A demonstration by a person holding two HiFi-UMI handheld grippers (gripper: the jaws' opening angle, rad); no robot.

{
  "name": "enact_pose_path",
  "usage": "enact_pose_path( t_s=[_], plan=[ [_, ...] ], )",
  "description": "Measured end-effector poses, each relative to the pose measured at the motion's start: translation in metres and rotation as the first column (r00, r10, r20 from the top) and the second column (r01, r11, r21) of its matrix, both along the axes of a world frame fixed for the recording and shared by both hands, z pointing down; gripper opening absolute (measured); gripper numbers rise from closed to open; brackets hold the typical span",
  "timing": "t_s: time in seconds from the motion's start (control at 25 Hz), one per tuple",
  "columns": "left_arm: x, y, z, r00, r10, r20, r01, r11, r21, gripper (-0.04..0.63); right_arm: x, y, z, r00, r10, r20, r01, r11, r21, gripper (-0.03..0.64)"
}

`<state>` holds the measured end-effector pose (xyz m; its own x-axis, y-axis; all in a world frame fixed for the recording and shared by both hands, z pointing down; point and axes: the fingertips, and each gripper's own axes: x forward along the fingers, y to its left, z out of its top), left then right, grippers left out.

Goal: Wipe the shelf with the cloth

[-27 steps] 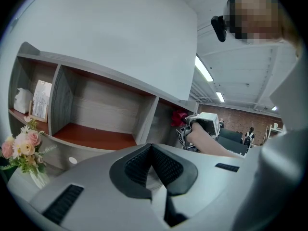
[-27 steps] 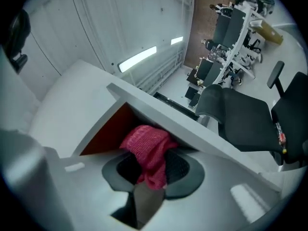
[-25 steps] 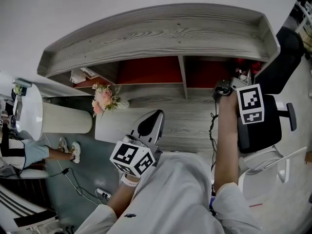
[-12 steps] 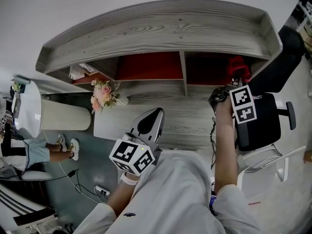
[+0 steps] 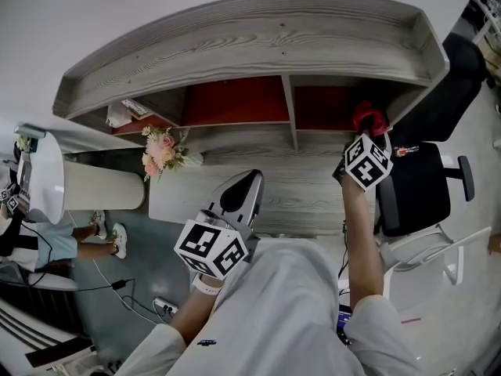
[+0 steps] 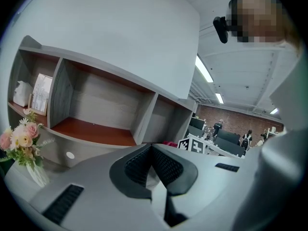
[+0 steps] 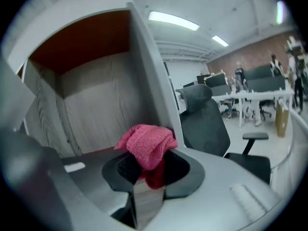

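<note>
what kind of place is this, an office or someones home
Most likely an open-plan office: a black swivel chair stands beside the grey shelf unit, with rows of desks and strip ceiling lights behind.

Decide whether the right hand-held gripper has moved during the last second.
Yes. The right hand-held gripper, shut on the pink cloth, has shifted left towards the shelf divider, at the right compartment.

Open-plan ofc: desks point(image 7: 250, 98), swivel chair point(image 7: 206, 123) (strip lights point(image 7: 173, 20) overhead).
</note>
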<state>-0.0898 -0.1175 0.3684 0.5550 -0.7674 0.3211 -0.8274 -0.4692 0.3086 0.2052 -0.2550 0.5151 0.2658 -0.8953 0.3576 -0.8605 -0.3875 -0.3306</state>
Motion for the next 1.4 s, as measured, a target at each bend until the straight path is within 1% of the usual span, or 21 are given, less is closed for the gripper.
enact_pose_path(
  t_s=[0.04,0.08,0.24,0.4,0.56,0.76,0.84,0.92,1.04,1.12,1.2,1.32,1.4],
  plan=[
    [0.001,0.000,0.000,1.000,0.004,-0.005,-0.004,1.000,-0.003,0.002,-0.003,-0.002,0.000,0.998,-0.025,-0.053,0.024,0.999,-0.024,0.109],
    [0.003,0.001,0.001,1.000,0.007,-0.010,-0.007,1.000,-0.005,0.002,-0.006,-0.003,-0.001,0.995,-0.047,-0.086,0.043,0.998,-0.042,0.109],
    [0.008,0.003,0.001,1.000,0.021,-0.015,-0.022,1.000,-0.007,0.002,-0.020,-0.005,-0.002,0.977,-0.130,-0.167,0.117,0.990,-0.082,0.109],
    [0.008,0.004,0.001,1.000,0.025,-0.014,-0.025,1.000,-0.005,0.002,-0.052,-0.007,-0.003,0.938,-0.253,-0.236,0.235,0.966,-0.104,0.107],
    [0.004,0.002,0.002,1.000,0.015,-0.013,-0.016,1.000,-0.007,0.002,-0.093,-0.009,-0.006,0.895,-0.370,-0.251,0.359,0.929,-0.089,0.107],
    [0.001,0.000,0.002,1.000,0.001,-0.014,-0.001,1.000,-0.008,0.002,-0.123,-0.013,-0.008,0.857,-0.446,-0.260,0.437,0.895,-0.095,0.107],
    [0.001,0.000,0.002,1.000,-0.001,-0.014,0.001,1.000,-0.009,0.002,-0.137,-0.014,-0.009,0.829,-0.490,-0.269,0.480,0.871,-0.107,0.107],
    [0.003,0.000,0.002,1.000,-0.001,-0.013,0.001,1.000,-0.009,0.002,-0.153,-0.015,-0.008,0.793,-0.543,-0.275,0.532,0.838,-0.123,0.107],
    [0.006,-0.001,0.001,1.000,0.004,-0.012,-0.004,1.000,-0.009,0.002,-0.178,-0.017,-0.007,0.734,-0.631,-0.250,0.614,0.774,-0.153,0.107],
    [0.008,0.000,0.001,1.000,0.004,-0.012,-0.004,1.000,-0.009,0.002,-0.190,-0.020,-0.008,0.711,-0.673,-0.204,0.656,0.740,-0.149,0.107],
    [0.008,0.000,0.002,1.000,0.005,-0.009,-0.005,1.000,-0.009,0.002,-0.193,-0.023,-0.012,0.712,-0.686,-0.151,0.681,0.727,-0.093,0.107],
    [0.008,0.001,0.003,1.000,0.007,-0.004,-0.007,1.000,-0.012,0.002,-0.194,-0.023,-0.023,0.722,-0.687,-0.081,0.690,0.723,0.020,0.105],
    [0.008,0.001,0.003,1.000,0.007,-0.002,-0.007,1.000,-0.013,0.002,-0.198,-0.022,-0.036,0.716,-0.697,-0.024,0.696,0.712,0.092,0.104]
  ],
)
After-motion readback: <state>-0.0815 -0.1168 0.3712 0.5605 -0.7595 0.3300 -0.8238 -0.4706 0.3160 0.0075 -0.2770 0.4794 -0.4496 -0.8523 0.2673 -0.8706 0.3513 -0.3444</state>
